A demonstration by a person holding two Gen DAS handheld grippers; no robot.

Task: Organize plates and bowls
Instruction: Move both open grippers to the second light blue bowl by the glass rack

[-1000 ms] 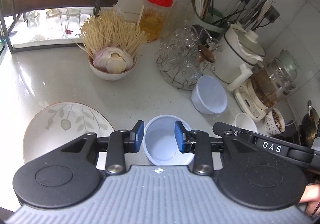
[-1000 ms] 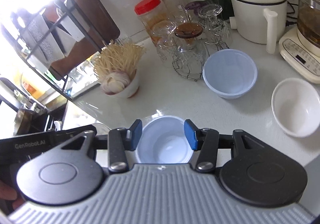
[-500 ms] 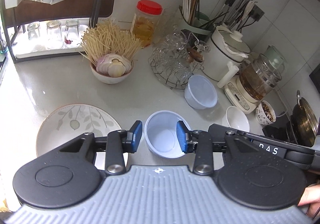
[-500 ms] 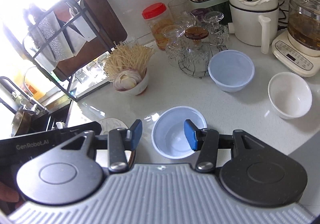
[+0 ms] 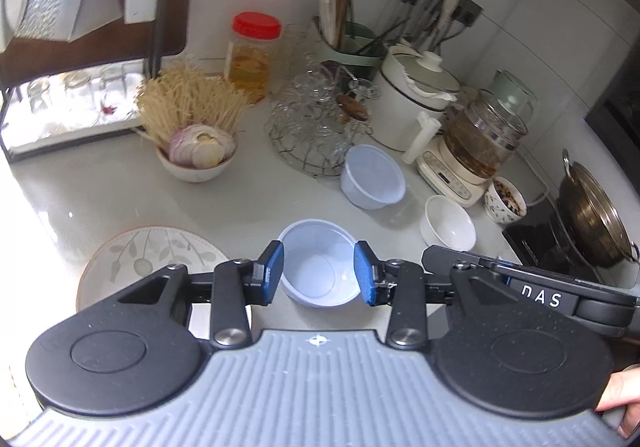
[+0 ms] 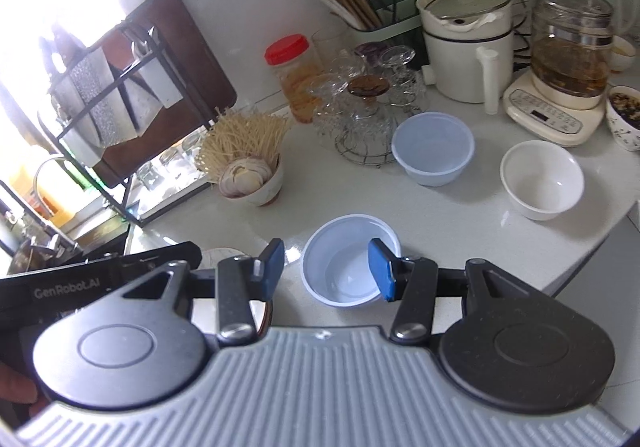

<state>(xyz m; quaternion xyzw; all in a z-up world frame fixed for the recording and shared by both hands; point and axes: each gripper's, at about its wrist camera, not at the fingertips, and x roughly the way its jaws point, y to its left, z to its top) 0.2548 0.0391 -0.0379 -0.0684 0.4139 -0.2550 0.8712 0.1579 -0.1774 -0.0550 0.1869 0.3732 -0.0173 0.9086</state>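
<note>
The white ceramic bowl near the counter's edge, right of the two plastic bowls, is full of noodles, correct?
Not quite: the white ceramic bowl sits right of the two plastic bowls but is empty, as the right wrist view shows. The noodles stand in another bowl farther left.

Plate (image 5: 152, 255) left of bowl (image 5: 318, 271) on counter (image 5: 100, 199).

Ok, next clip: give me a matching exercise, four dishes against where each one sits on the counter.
Things:
1. near plastic bowl
2. far plastic bowl
3. white ceramic bowl
4. leaf-pattern plate

Places:
A. beside the wire glass rack
B. left of the left gripper
C. in front of the kettle base
D. seen between the left gripper's open jaws

Pairs: 1-D, 2-A, 3-C, 4-B
</note>
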